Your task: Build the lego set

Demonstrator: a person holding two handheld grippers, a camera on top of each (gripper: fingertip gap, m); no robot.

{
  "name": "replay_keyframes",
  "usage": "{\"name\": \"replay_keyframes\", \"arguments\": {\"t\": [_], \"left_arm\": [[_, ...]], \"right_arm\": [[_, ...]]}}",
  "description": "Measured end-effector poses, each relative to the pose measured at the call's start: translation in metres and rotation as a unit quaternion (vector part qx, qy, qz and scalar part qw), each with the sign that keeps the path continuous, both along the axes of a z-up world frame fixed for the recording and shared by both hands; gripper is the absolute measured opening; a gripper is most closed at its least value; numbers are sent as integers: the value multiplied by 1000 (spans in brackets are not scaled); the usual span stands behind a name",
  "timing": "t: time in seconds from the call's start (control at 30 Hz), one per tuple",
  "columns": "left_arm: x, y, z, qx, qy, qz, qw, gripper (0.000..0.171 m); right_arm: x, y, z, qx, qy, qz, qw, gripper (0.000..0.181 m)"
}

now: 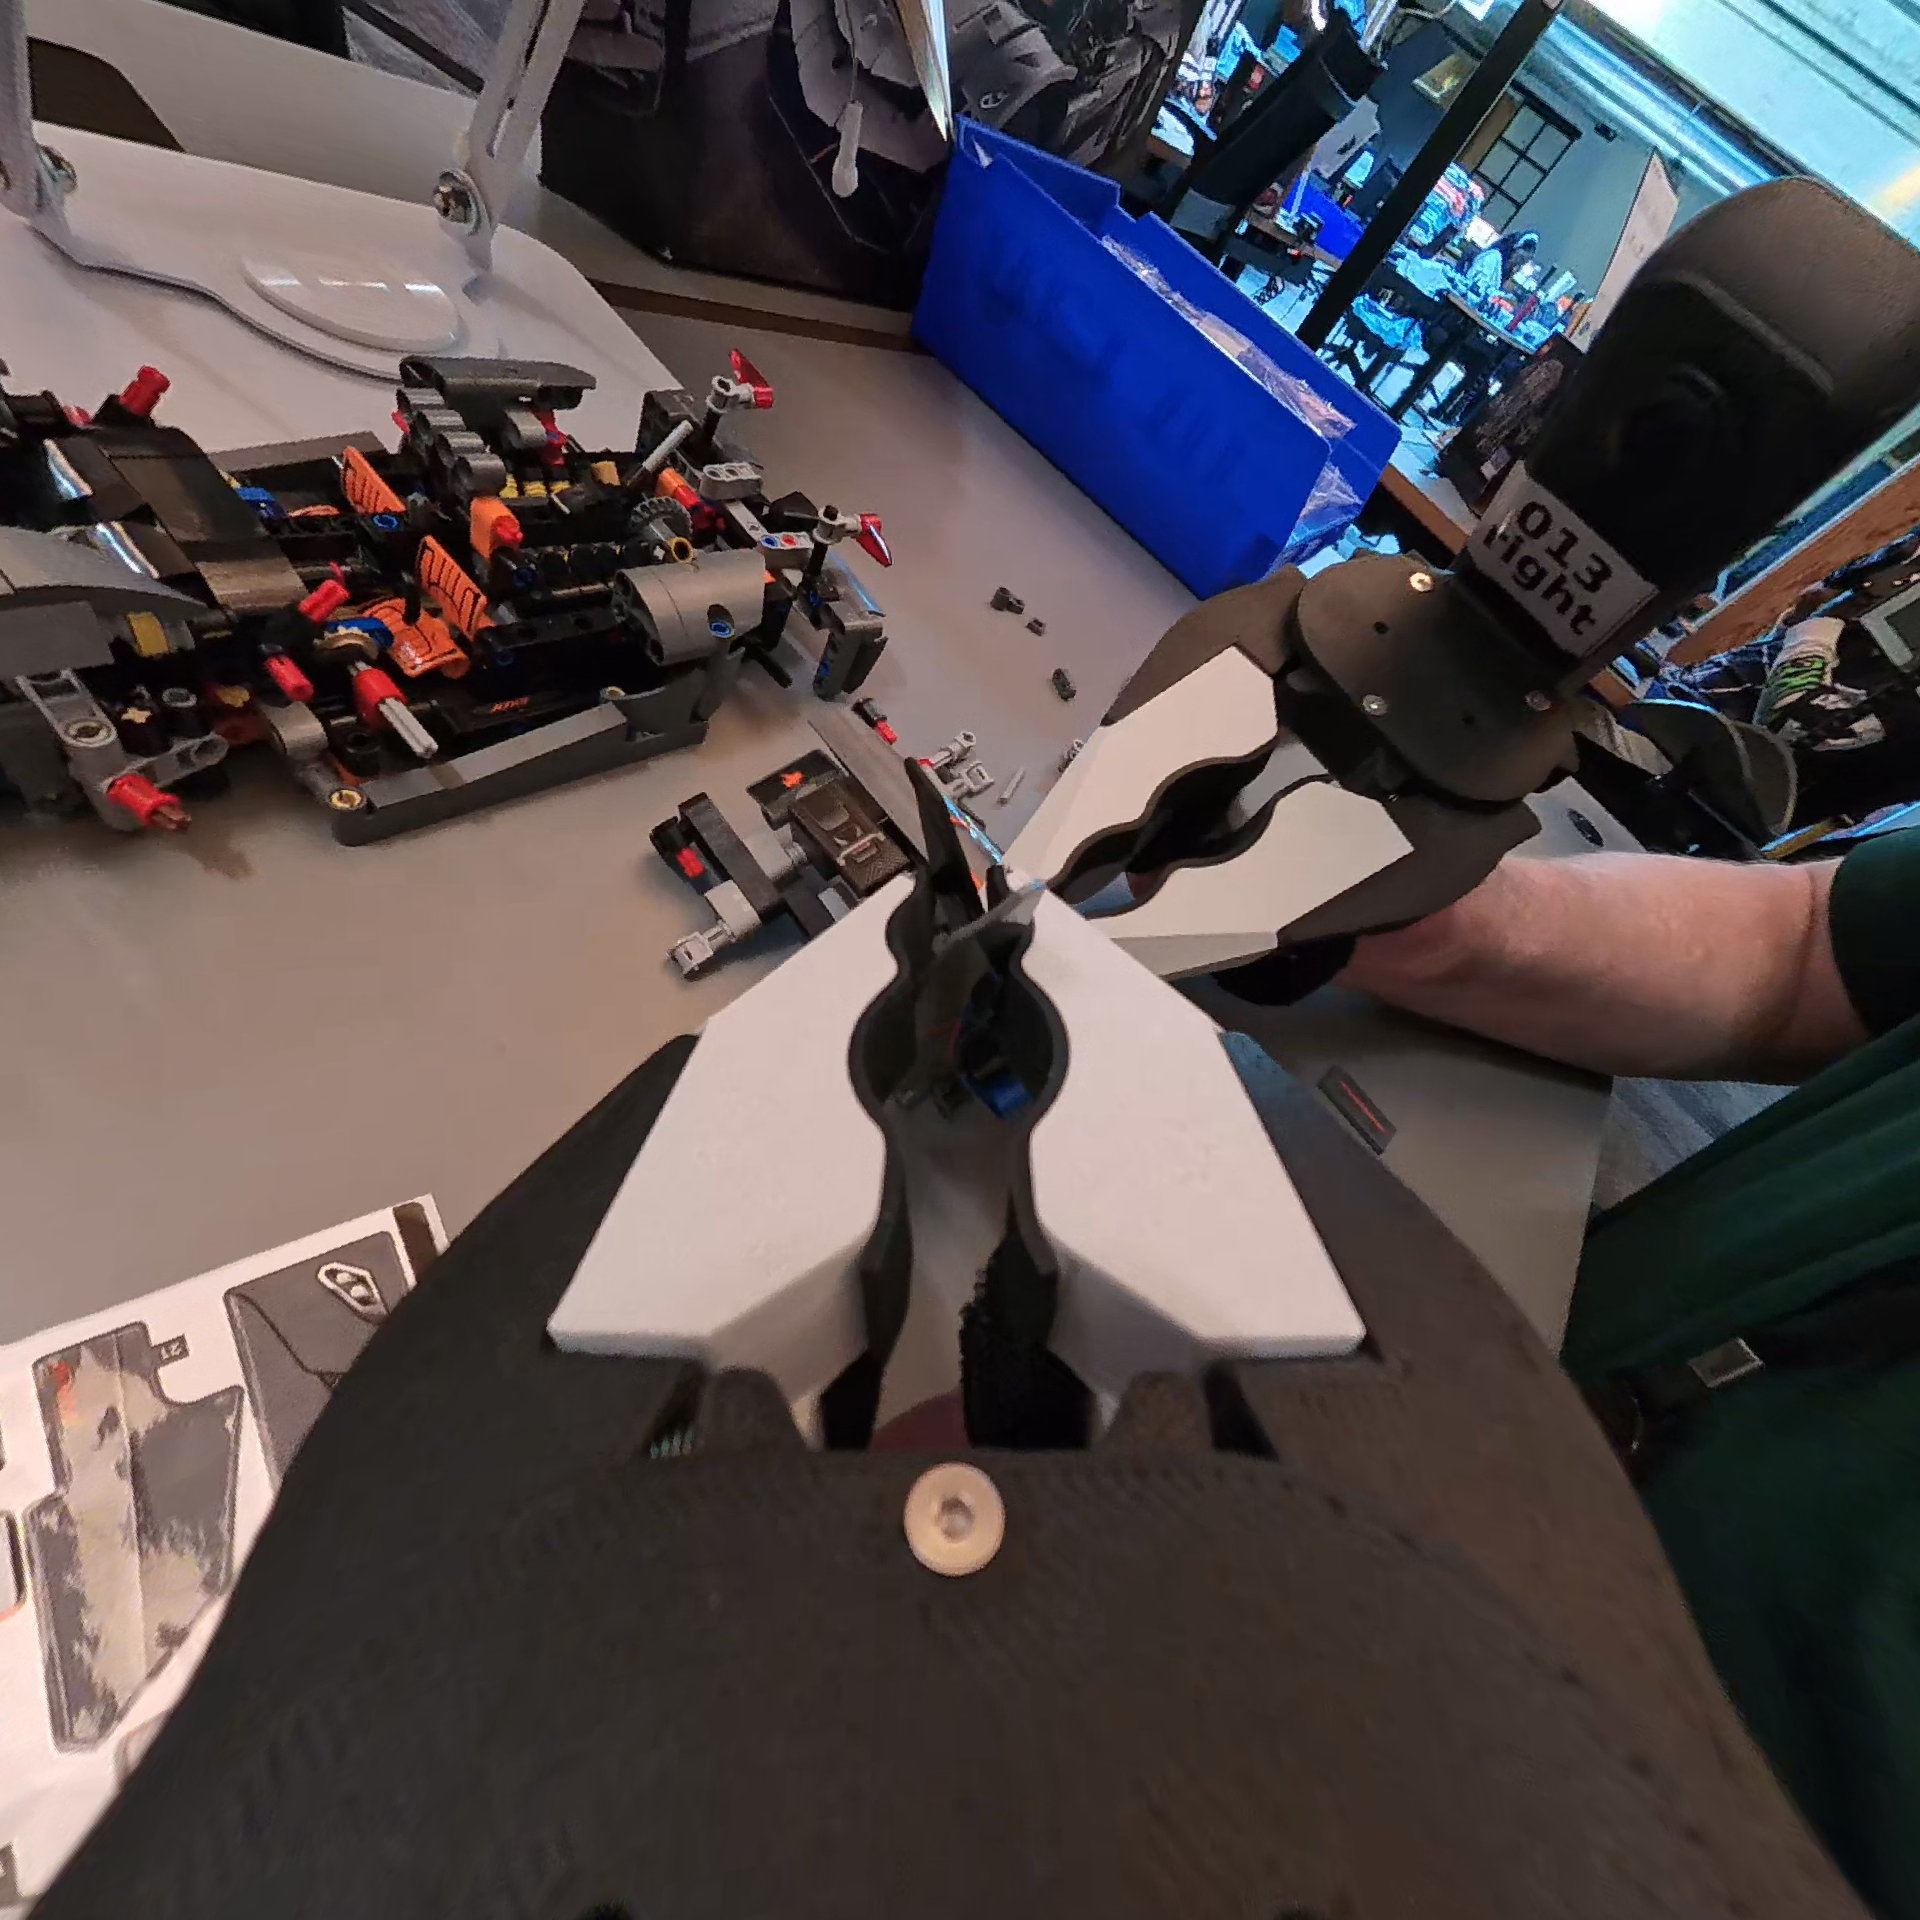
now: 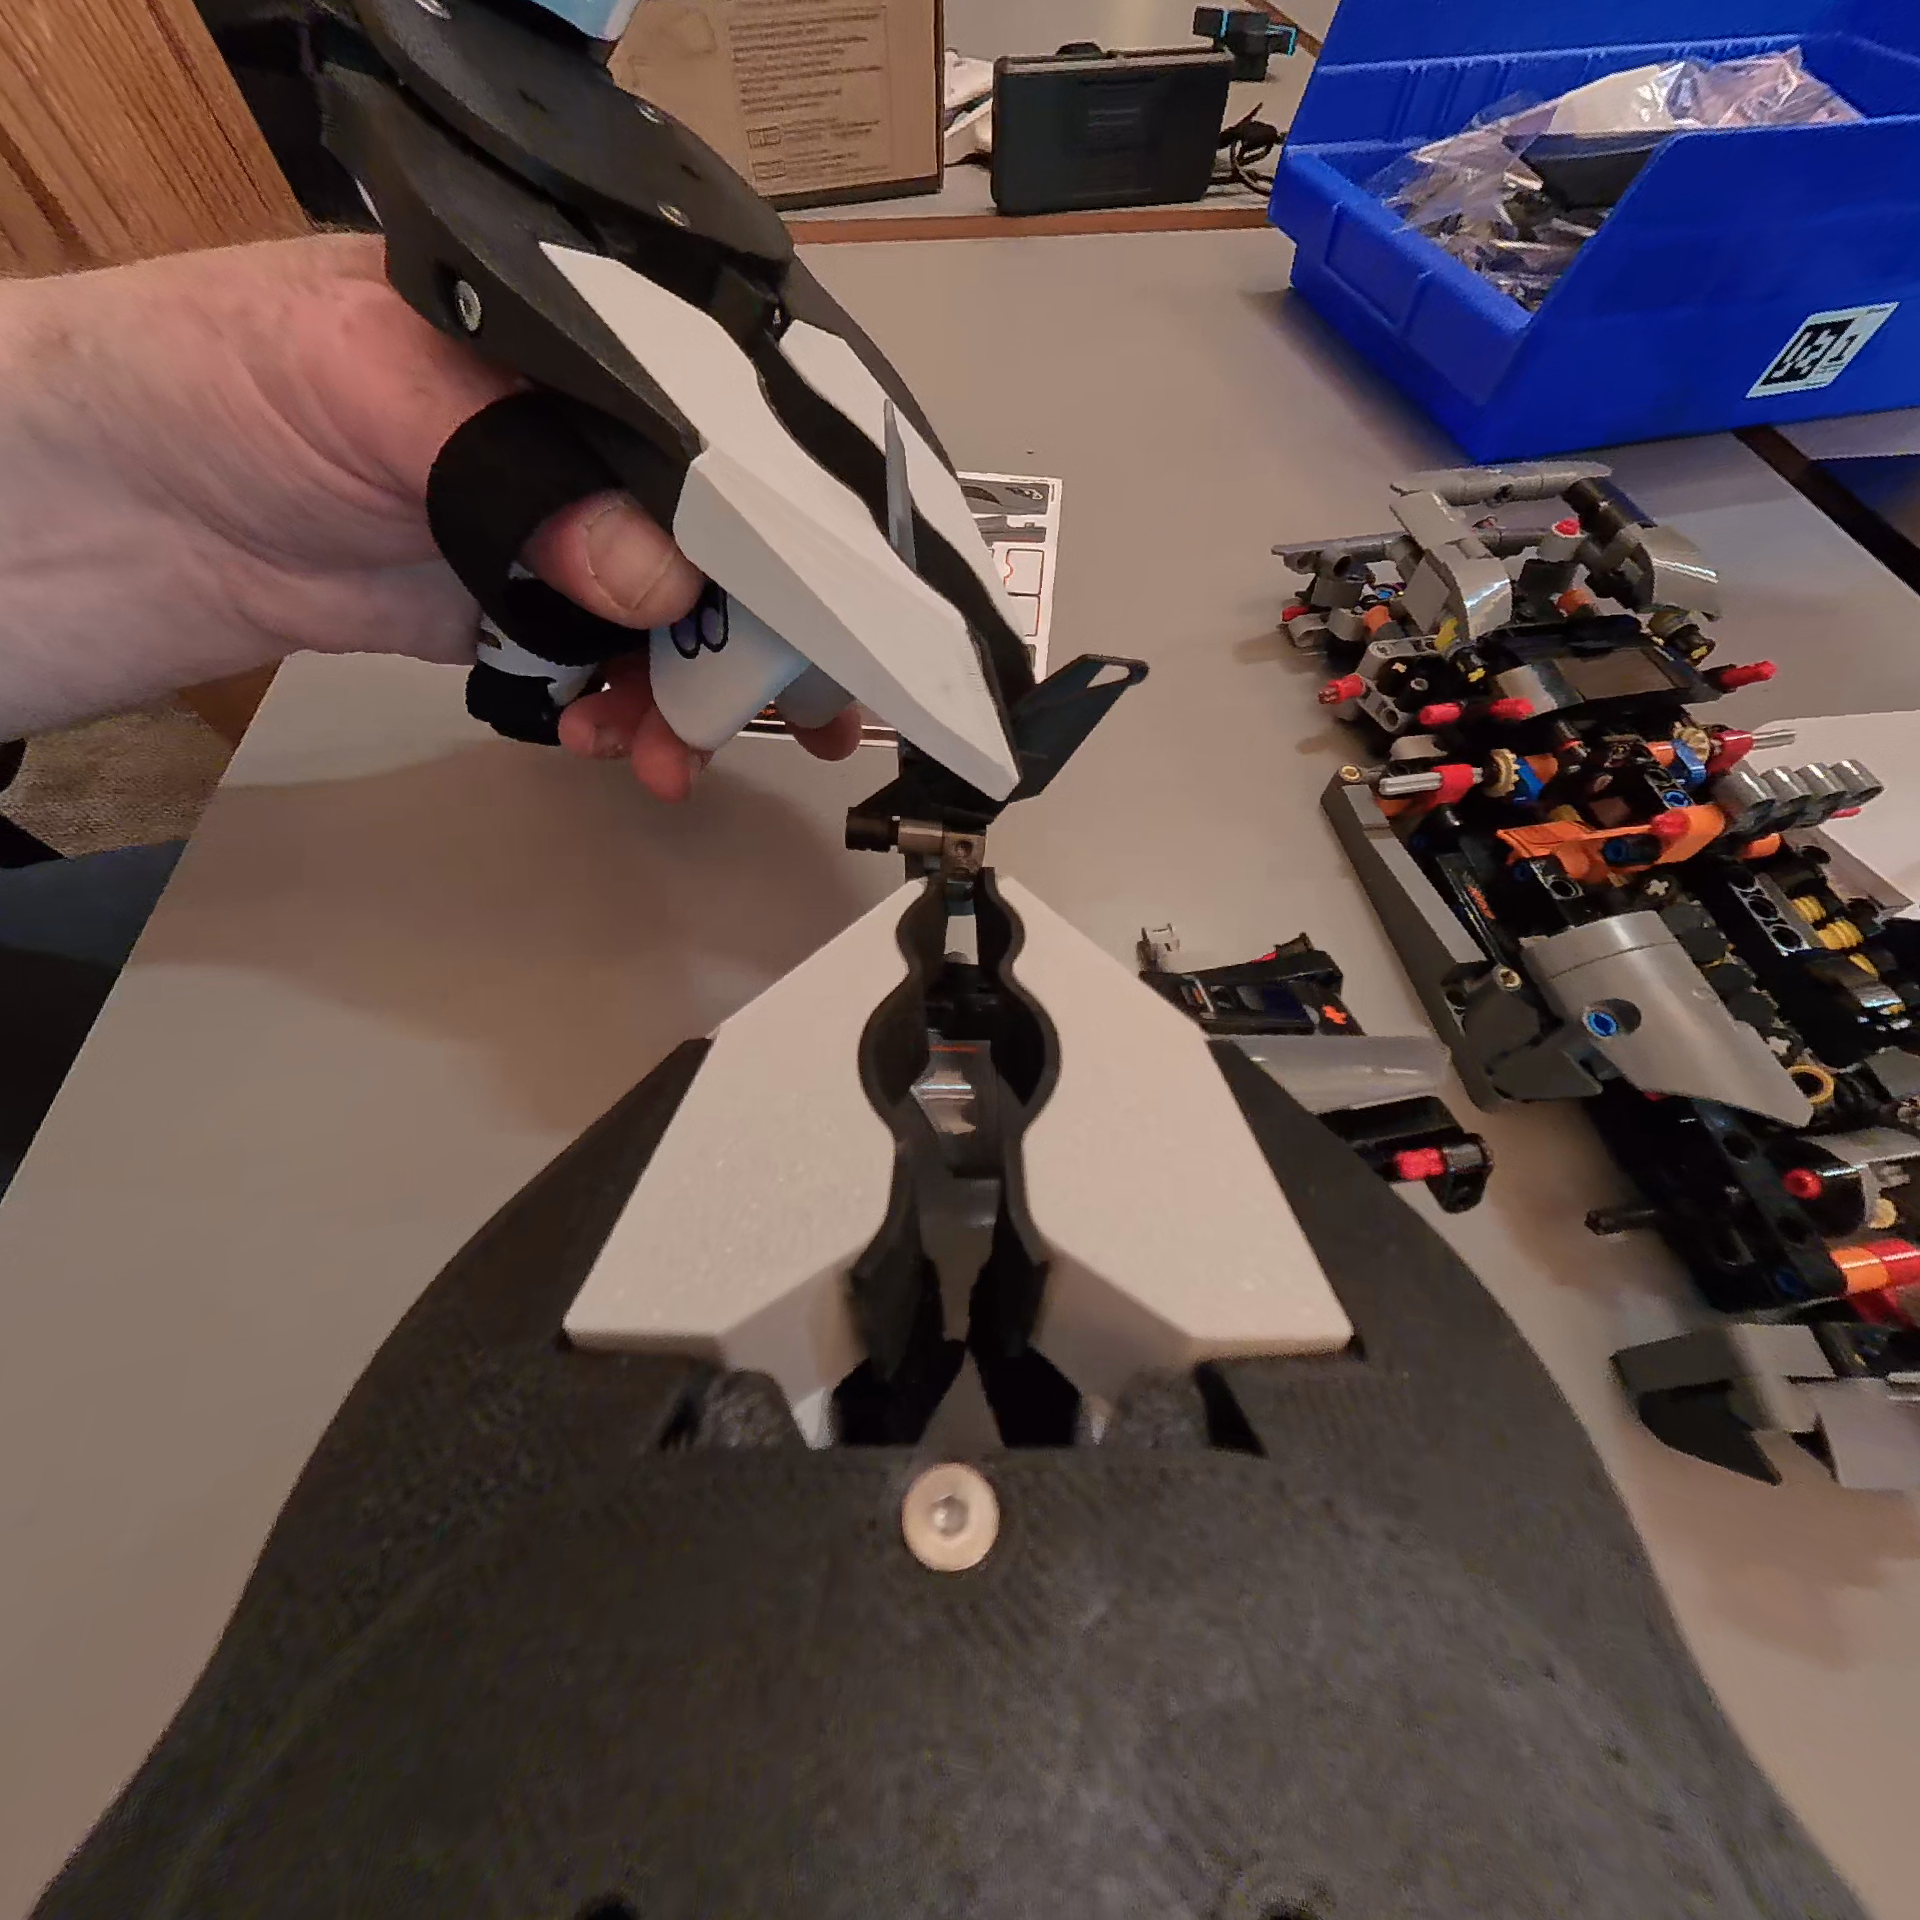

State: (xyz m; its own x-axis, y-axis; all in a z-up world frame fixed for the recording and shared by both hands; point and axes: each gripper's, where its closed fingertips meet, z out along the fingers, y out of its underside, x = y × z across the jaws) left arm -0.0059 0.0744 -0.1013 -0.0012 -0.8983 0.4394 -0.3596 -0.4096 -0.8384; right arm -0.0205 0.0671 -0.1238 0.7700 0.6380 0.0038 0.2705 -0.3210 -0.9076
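Up close, both grippers meet above the grey table (image 2: 416,1039), each clenched on part of a small black lego piece. The left gripper (image 1: 961,914) has its fingers pressed together around a thin black fin-shaped part (image 1: 935,831) that sticks out past the tips, with a bit of blue visible deeper in the gap. Seen from the right wrist view, that same left gripper (image 2: 1003,758) comes down from the upper left, held by a person's hand (image 2: 260,499), and the black fin part (image 2: 1070,707) pokes out to the right of its tip. The right gripper (image 2: 956,894) has its fingers closed on a small dark connector assembly (image 2: 935,836) whose short pin-like end points left; this assembly touches the bottom of the fin part, so the two grippers hold one joined cluster between them. In the left wrist view the right gripper (image 1: 1049,883) reaches in from the right, its tips right at the left gripper's tips. The half-built lego car (image 2: 1621,883), black and grey with orange and red bits, lies on the table to the right, well apart from the grippers, with a smaller sub-assembly (image 2: 1268,987) beside it. A blue bin (image 2: 1558,260) holding clear plastic bags stands at the far right, and a sticker sheet (image 1: 156,1455) lies near the left gripper's body.
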Motion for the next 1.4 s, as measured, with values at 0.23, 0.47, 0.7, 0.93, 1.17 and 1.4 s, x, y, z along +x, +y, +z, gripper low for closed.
{"name": "replay_keyframes", "arguments": {"t": [0.23,0.47,0.7,0.93,1.17,1.4], "left_arm": [[0,2,-4,6,9,10,1000,10],[4,9,2,49,47,16,998,21],[7,10,2,42,59,18,997,7],[5,11,-1,24,48,24,998,7],[1,9,-4,23,37,32,999,6],[-4,9,2,39,0,44,998,7]], "right_arm": [[2,2,-4,-3,-14,-1,1000,3],[2,2,-5,2,-21,-2,1000,3],[3,2,-5,6,-22,0,1000,3],[4,3,-8,-2,-17,-5,1000,3],[4,4,-9,-1,-18,-3,1000,3],[15,-5,7,36,-25,14,999,21]]}}
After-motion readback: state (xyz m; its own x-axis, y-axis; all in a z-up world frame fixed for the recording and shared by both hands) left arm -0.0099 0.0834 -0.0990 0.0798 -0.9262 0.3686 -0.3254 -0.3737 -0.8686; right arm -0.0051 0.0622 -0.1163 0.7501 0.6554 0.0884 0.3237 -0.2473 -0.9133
